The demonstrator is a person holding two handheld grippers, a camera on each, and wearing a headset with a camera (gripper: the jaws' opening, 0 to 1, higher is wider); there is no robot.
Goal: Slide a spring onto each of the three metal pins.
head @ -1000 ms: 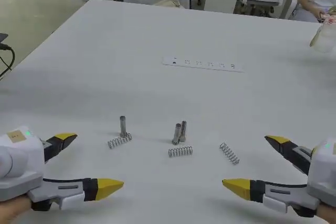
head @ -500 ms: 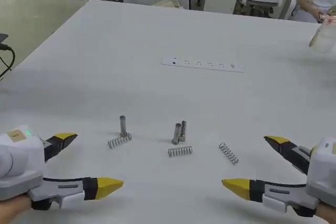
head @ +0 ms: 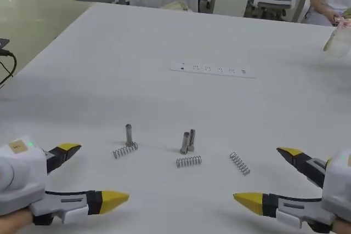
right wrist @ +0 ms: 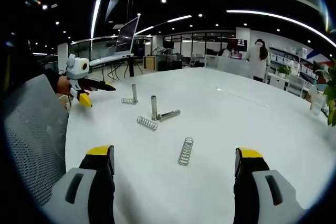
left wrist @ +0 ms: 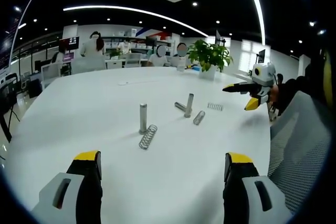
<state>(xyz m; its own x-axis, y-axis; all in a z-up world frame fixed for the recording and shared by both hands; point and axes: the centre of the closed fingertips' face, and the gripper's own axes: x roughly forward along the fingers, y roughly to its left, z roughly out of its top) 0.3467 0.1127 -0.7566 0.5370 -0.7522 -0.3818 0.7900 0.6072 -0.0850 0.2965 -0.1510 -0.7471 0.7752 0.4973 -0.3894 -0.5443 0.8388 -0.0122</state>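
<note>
On the white table (head: 164,42), we're holding the left gripper (head: 90,173) and right gripper (head: 267,175) low, jaws on both spread wide, gripping nothing. All three springs (head: 188,161) are lying loose, none on a pin (head: 129,134). The right spring (head: 239,163) is sitting just ahead of the right gripper, well off from the left one, its long axis pointing roughly along that gripper's jaws, so they'd be closing across the coils.

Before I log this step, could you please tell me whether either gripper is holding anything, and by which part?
Nothing is held: the left gripper and the right gripper both stand open, empty, clear of the springs.
</note>
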